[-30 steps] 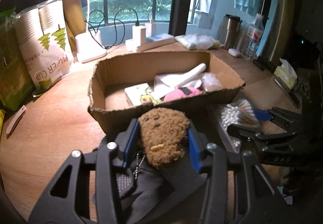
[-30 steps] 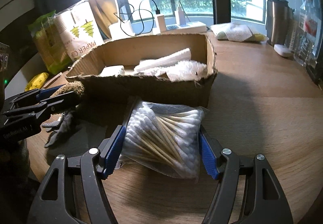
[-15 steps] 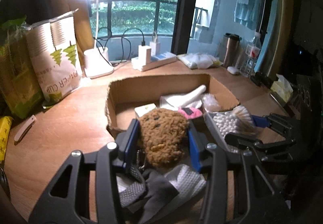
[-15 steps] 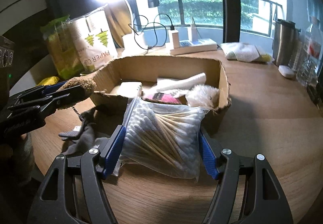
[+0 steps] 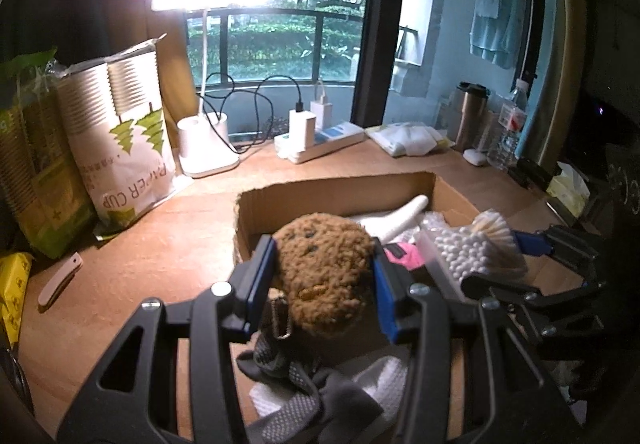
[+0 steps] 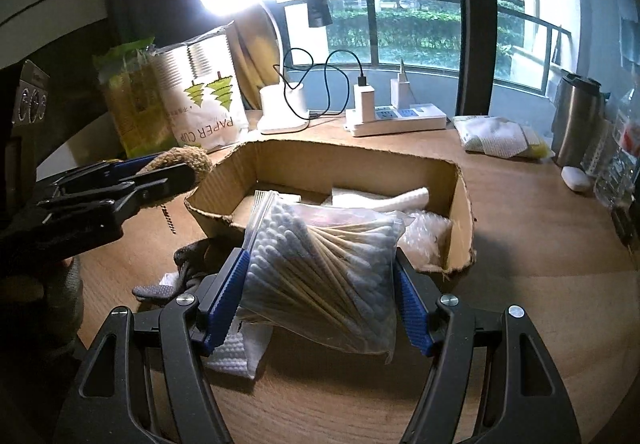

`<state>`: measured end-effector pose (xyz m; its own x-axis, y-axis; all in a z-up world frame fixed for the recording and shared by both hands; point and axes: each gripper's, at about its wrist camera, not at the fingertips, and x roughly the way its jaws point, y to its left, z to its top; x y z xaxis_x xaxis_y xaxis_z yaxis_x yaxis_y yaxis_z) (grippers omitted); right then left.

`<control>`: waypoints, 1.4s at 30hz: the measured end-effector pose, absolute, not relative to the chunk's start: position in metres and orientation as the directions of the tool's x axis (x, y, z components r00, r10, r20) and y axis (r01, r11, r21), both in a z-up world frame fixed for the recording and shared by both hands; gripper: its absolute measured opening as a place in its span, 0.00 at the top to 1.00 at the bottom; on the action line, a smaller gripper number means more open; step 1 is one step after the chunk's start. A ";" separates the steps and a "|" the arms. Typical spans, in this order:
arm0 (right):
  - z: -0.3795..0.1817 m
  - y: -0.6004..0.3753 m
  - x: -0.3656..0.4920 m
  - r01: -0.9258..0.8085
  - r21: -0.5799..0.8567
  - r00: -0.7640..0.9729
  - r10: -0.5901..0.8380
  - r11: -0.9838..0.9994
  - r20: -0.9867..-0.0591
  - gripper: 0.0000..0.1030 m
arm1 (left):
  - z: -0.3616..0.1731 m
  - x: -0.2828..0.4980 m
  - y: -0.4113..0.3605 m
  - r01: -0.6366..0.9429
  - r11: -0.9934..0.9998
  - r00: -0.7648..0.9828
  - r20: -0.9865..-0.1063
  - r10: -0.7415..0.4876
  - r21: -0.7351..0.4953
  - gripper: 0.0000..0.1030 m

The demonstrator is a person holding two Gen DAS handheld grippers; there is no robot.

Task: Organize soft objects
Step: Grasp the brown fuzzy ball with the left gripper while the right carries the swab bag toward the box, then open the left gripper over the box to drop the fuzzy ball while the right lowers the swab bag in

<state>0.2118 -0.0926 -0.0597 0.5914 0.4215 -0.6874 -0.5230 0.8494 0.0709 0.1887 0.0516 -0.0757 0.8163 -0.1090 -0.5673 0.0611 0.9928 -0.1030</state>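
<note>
Both grippers have risen and advanced toward the cardboard box (image 6: 460, 203) since a second ago, when each load sat low in front of its near wall; both loads now hang at or above rim height.

Left gripper (image 5: 322, 278): clamped on the brown plush toy (image 5: 324, 276), which fills the gap between the blue pads. A small chain hangs beneath the toy. In the right wrist view the toy (image 6: 182, 159) sits just outside the box's near-left corner, about level with the rim and not yet over the opening.

Right gripper (image 6: 320, 292): clamped on the bag of cotton swabs (image 6: 324, 268). The swab sticks run diagonally, from far left to near right. The bag's far edge overlaps the near wall in this view, so it appears to reach over the rim; most of the bag is still on the near side.

Box contents: a white roll (image 6: 400, 199), a pink item (image 5: 406, 256) and crinkled clear plastic (image 6: 426, 232). The open space lies toward the far left.

Grey gloves (image 5: 316, 396) and a white cloth (image 6: 236, 352) lie on the tabletop (image 6: 540, 324) below the grippers, near side of the box.

Judgement: the opening lies straight ahead of the right gripper, and ahead and to the right of the left gripper. The right load looks nearer to release.
</note>
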 end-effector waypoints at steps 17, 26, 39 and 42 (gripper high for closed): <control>-0.053 -0.072 0.247 -0.530 0.059 0.591 0.418 0.846 -0.690 0.29 | -0.094 0.230 0.071 0.047 0.987 0.791 -0.598 -0.129 -0.151 0.45; -0.058 -0.055 0.269 -0.534 0.055 0.581 0.414 0.844 -0.701 0.29 | -0.095 0.229 0.091 0.028 0.984 0.799 -0.588 -0.130 -0.179 0.28; -0.071 -0.012 0.293 -0.557 0.077 0.537 0.429 0.827 -0.726 0.29 | -0.107 0.222 0.130 -0.025 0.975 0.787 -0.605 -0.117 -0.221 0.28; -0.073 -0.003 0.298 -0.556 0.097 0.526 0.439 0.826 -0.728 0.29 | -0.108 0.221 0.137 -0.031 0.974 0.787 -0.606 -0.115 -0.226 0.28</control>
<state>0.2984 -0.0031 -0.0731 0.5257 0.4393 -0.7285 -0.5560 0.8256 0.0967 0.2206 0.1372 -0.1079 0.7872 -0.1149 -0.6059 -0.0314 0.9737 -0.2255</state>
